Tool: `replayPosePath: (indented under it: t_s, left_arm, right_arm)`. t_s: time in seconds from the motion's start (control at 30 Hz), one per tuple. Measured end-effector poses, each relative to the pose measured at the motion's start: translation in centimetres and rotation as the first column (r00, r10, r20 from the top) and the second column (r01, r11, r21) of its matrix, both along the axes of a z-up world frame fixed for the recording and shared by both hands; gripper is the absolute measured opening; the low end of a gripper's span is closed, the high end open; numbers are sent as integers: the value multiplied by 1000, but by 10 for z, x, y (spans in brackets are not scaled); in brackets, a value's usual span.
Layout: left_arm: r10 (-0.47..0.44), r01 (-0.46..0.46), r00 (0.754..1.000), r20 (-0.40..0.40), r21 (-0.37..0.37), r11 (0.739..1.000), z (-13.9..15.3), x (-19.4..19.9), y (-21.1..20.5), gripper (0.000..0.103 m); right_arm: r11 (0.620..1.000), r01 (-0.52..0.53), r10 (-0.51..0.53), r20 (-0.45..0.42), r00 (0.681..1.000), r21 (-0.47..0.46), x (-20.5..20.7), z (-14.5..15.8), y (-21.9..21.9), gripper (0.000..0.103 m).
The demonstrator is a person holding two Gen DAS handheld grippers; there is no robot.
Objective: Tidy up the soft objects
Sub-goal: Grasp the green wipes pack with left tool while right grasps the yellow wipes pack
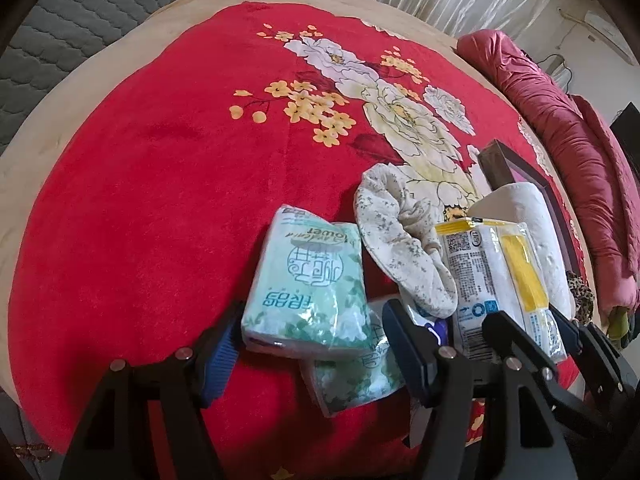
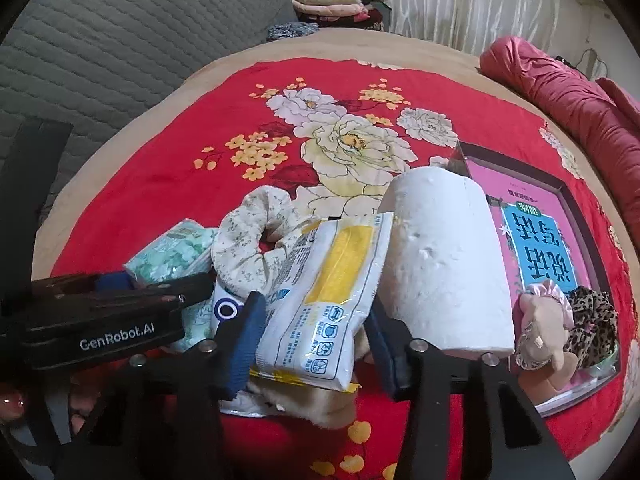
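Task looks part done, approx. a third. In the shallow dark-framed tray with pink printed base [image 2: 576, 216] at the right of the bed sit a pink satin scrunchie [image 2: 554, 294], a leopard-print scrunchie [image 2: 592, 312] and a small tan plush toy [image 2: 540, 328].

Still loose on the red floral fleece blanket [image 1: 160, 200]: green-and-white soft tissue pack [image 1: 308, 280], a second like it underneath, a cream floral fabric scrunchie [image 1: 400, 240], a white-and-yellow plastic wipes pack [image 2: 324, 300] and a white paper roll [image 2: 444, 264] lying against the tray edge.

Left hand-held gripper [image 1: 312, 356] is spread wide around the top tissue pack, its left pad touching the pack's edge, no squeeze evident. Right hand-held gripper [image 2: 312, 348] brackets the wipes pack; left pad on it, the right pad looks just short, so not yet a firm grip, I'd say.

Hard to tell: beige fuzzy item under the wipes pack, mostly covered. Lower tissue pack half hidden. Tray's near corner is cut off by the gripper frame.
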State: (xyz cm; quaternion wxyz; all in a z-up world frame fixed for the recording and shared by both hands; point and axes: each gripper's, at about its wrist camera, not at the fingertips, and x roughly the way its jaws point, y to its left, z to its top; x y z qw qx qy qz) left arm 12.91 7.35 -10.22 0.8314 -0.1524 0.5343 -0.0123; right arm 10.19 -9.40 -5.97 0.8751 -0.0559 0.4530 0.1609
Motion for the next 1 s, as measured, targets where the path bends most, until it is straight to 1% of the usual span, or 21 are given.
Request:
replayPosePath:
  t_s: [0.1, 0.13, 0.2, 0.27, 0.33, 0.37, 0.57, 0.63, 0.77, 1.0]
  left_arm:
    - [-1, 1, 1000, -1, 2, 1000, -2, 1, 0, 69]
    - [0, 0, 1000, -1, -2, 1000, -2, 1, 0, 69]
    - [0, 0, 1000, -2, -19, 1000, -3, 1, 2, 68]
    - [2, -1, 1000, 14, -32, 999, 0, 1, 3, 68]
    - [2, -1, 1000, 22, -35, 999, 0, 1, 4, 61]
    - [2, -1, 1000, 25, -37, 999, 0, 2, 4, 53]
    - [10, -6, 999, 35, -97, 995, -4, 0, 10, 50]
    - [19, -15, 999, 44, -97, 995, -2, -1, 12, 48]
    - [41, -35, 997, 68, -91, 995, 6, -4, 16, 48]
    - [62, -53, 991, 119, -85, 995, 23, -9, 18, 48]
  right_arm:
    - [1000, -3, 3, -4, 1000, 23, 2, -1, -2, 43]
    - [1000, -11, 11, -5, 1000, 27, 2, -1, -2, 39]
    - [999, -17, 17, 7, 1000, 35, 0, 1, -2, 36]
    - [999, -27, 26, 26, 999, 45, -2, 4, -2, 33]
    - [998, -32, 31, 27, 999, 56, -2, 5, -3, 32]
    - [997, -32, 31, 27, 999, 64, -2, 5, -4, 32]
    - [997, -30, 27, 46, 999, 74, -7, 9, -9, 31]
    - [997, -28, 23, 71, 997, 77, -9, 15, -10, 27]
    - [996, -40, 30, 109, 994, 84, -13, 24, -11, 24]
    - [991, -55, 41, 122, 992, 119, -16, 29, -14, 20]
